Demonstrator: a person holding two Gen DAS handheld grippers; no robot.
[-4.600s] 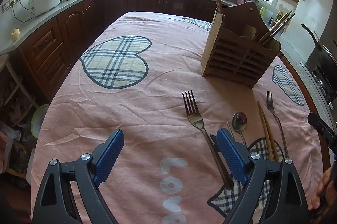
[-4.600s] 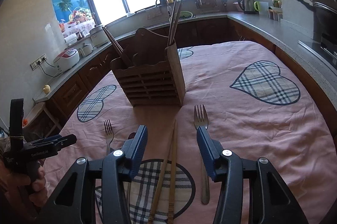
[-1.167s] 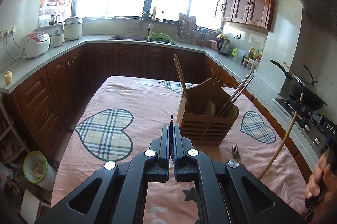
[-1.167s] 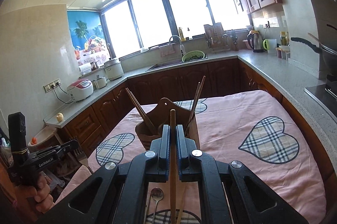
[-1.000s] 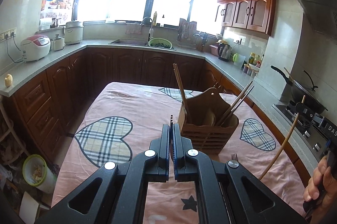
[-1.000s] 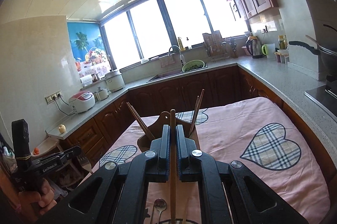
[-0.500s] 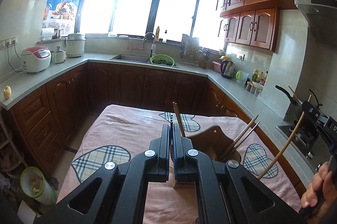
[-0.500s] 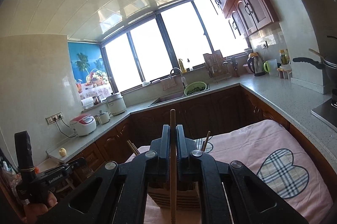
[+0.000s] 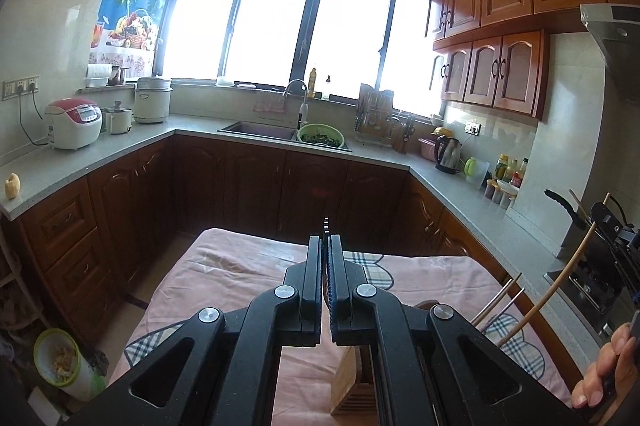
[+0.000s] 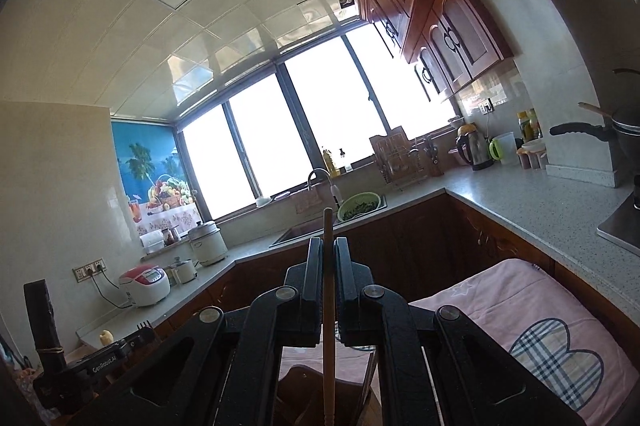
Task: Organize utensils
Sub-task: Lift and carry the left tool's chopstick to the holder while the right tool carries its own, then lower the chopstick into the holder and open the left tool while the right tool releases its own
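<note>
both grippers are lifted since the earlier frame. in the left wrist view, the left gripper [image 9: 325,258] is pinched on a fork [image 9: 326,224], only its tines showing; the wooden holder [image 9: 362,382] sits below. in the right wrist view, the right gripper [image 10: 329,278] is clamped on a chopstick [image 10: 328,306]: light, stiff, smooth, best held mid-shaft.
</note>
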